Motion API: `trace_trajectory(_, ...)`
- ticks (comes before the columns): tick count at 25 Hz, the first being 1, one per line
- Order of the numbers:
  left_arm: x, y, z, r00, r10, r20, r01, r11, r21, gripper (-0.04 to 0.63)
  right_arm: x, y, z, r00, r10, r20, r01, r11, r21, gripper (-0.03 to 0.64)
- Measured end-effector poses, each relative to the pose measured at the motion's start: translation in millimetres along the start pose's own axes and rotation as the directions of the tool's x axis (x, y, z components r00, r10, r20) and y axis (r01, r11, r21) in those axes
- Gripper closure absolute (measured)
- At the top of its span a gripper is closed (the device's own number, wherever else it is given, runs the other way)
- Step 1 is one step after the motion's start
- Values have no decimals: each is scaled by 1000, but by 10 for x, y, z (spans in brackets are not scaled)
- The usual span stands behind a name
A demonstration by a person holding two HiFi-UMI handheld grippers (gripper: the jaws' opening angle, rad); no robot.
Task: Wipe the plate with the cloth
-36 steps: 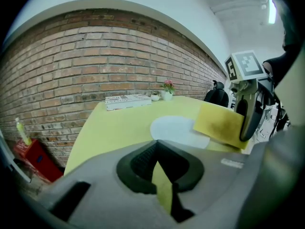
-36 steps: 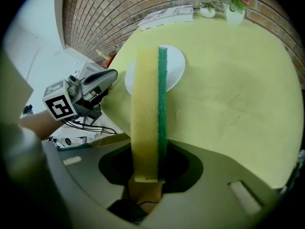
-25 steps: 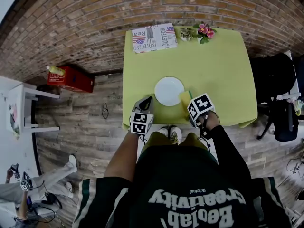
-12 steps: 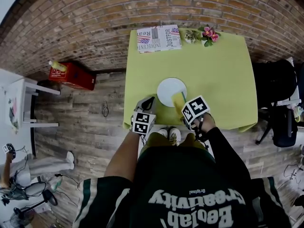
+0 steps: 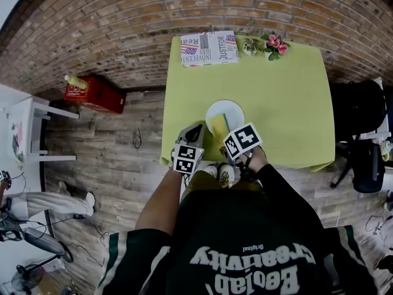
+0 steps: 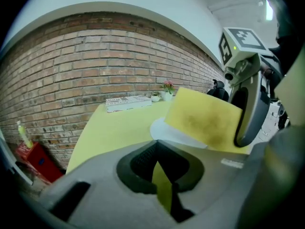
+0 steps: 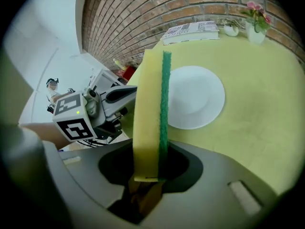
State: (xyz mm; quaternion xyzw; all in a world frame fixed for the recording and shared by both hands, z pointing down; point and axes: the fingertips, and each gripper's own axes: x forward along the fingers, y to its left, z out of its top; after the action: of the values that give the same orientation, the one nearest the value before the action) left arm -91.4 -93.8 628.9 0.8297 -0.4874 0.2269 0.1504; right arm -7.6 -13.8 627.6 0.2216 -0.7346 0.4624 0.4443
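A white plate (image 5: 226, 112) lies on the yellow-green table (image 5: 288, 97), near its front edge. My right gripper (image 5: 226, 134) is shut on the cloth, a yellow sponge (image 5: 218, 126) with a green scouring face. The sponge hangs over the plate's near-left edge; I cannot tell whether it touches. In the right gripper view the sponge (image 7: 150, 113) stands upright in the right gripper (image 7: 148, 173), with the plate (image 7: 195, 97) beyond. My left gripper (image 5: 195, 130) hovers at the table's front edge, left of the plate, shut and holding nothing. Its own view shows the left gripper (image 6: 157, 159), the sponge (image 6: 202, 118) and the plate (image 6: 174, 133).
A folded newspaper (image 5: 209, 47) and a small pot of pink flowers (image 5: 273, 43) sit at the table's far edge by the brick wall. A red box (image 5: 95, 94) and a white stool (image 5: 24, 134) stand on the floor to the left. A black chair (image 5: 362, 121) is at the right.
My right gripper has carried the sponge leftward, from the table beside the plate to over the plate's near edge. The left gripper has barely moved.
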Motion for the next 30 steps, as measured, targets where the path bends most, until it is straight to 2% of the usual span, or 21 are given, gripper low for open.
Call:
trace_trajectory(10,-1,9,3,1000,-1,0,1,1000,-18,588,64,-25,466,1000,18,22,-19,1000,18,477)
trace_trajectory(14,0,22,6,1000,6,-8,-7,1000,-23,588,114,-60,579,999,28,23,-29,998,53,477)
trace_trajectory(18,20,22,2,1000,5,-19,-5,1000,-21,588,187,-99,575,998,62,-6,-61,994,86,476)
trace_trajectory(24,24,28,0,1000,2,-23,-3,1000,-26,588,176,-143,583,996,92,4,-92,988,126,474)
trace_trajectory(30,24,27,-7,1000,2,-21,-2,1000,-29,588,129,-228,514,996,88,-8,-85,983,164,474)
